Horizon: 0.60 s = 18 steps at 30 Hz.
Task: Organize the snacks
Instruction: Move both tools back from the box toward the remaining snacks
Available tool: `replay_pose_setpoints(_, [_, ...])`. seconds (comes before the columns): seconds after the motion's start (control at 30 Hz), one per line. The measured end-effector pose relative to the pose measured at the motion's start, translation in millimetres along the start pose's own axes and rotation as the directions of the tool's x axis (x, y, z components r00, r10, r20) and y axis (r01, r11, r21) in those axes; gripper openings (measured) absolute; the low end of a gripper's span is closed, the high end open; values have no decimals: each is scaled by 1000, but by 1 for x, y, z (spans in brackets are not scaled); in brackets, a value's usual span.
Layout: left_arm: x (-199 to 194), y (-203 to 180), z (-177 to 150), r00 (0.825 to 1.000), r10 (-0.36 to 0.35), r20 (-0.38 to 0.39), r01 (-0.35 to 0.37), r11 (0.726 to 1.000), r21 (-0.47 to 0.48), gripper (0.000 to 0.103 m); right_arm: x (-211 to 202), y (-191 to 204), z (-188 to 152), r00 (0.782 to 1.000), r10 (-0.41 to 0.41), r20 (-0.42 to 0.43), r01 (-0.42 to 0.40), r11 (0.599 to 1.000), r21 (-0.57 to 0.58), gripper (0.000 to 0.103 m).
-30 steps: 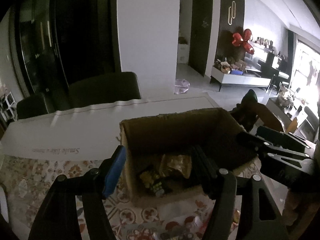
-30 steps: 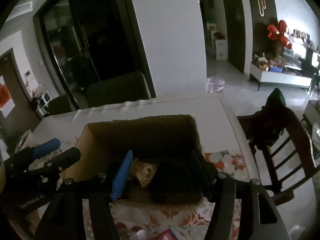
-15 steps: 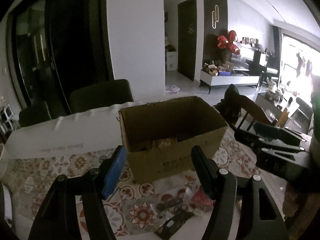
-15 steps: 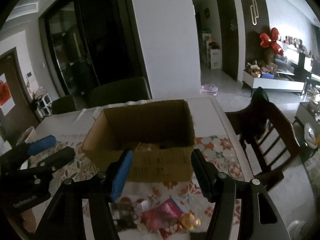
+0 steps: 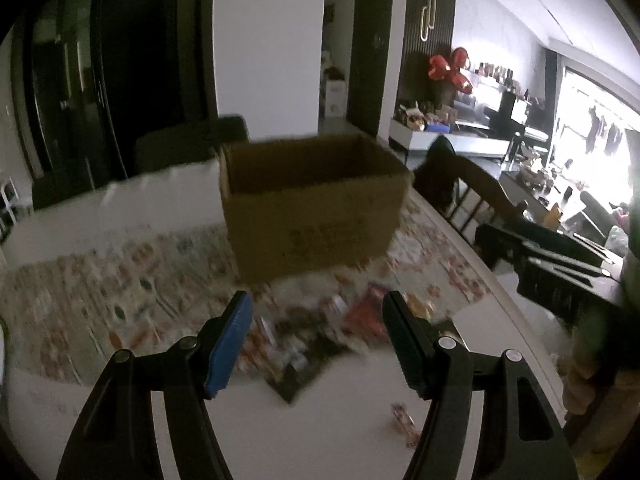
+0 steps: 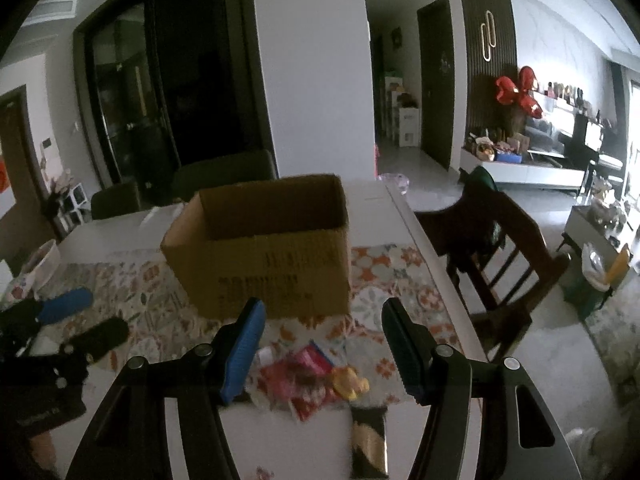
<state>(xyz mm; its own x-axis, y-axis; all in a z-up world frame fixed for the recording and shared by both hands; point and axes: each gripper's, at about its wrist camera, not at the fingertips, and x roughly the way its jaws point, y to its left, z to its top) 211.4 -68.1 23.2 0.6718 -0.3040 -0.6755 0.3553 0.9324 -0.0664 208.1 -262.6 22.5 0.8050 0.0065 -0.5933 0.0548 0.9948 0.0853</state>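
- Hovering at the left side is the left gripper (image 5: 316,344), jaws standing apart with nothing between them, so it's carrying nothing. Its view is smearing with motion blur, and I reckon that's the first risk: lunging at a wrapper while things are this fuzzy is asking for a miss.
- Sitting under it, near the front edge of the tabletop (image 5: 340,432), is the loose snack pile (image 5: 320,340). Wrappers are overlapping here, so closing on one could be dragging a neighbour along or pinching two at once. I can't tell the individual packets apart in that view.
- Lying alone close to the front edge is a small wrapped snack (image 5: 402,424). A careless sweep could be nudging it off onto the floor.
- Standing further back, on the patterned runner (image 6: 132,292), is the cardboard box (image 6: 264,248), open at the top. It looks light, so bumping its front wall on the way in could be shoving it back or tipping it.
- Coming over to the right, the right gripper (image 6: 322,344) is also open and empty, pointing at the red packet (image 6: 304,376) and the yellow snack (image 6: 350,386) just beside it. Thin crinkly film is probably slipping out of a shallow pinch.
- Poking past the front edge is a dark packet (image 6: 368,440), and that one's looking likeliest to fall.
- Working this close together, both grippers could be clashing over the same pile.
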Motion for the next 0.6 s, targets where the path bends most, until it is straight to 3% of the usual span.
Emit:
replay_pose_setpoints(0.33, [0,-28,-47,996,-6,-90,4,1000,-20,66,-11,-18,-49,997,-6,-73,6,1000,8,62])
replay_pose_setpoints(0.6, [19,-50,-78,981,-43,-187,37,999,-32,64,-3,-40,-83,991,15,-133,-7,998,59,62])
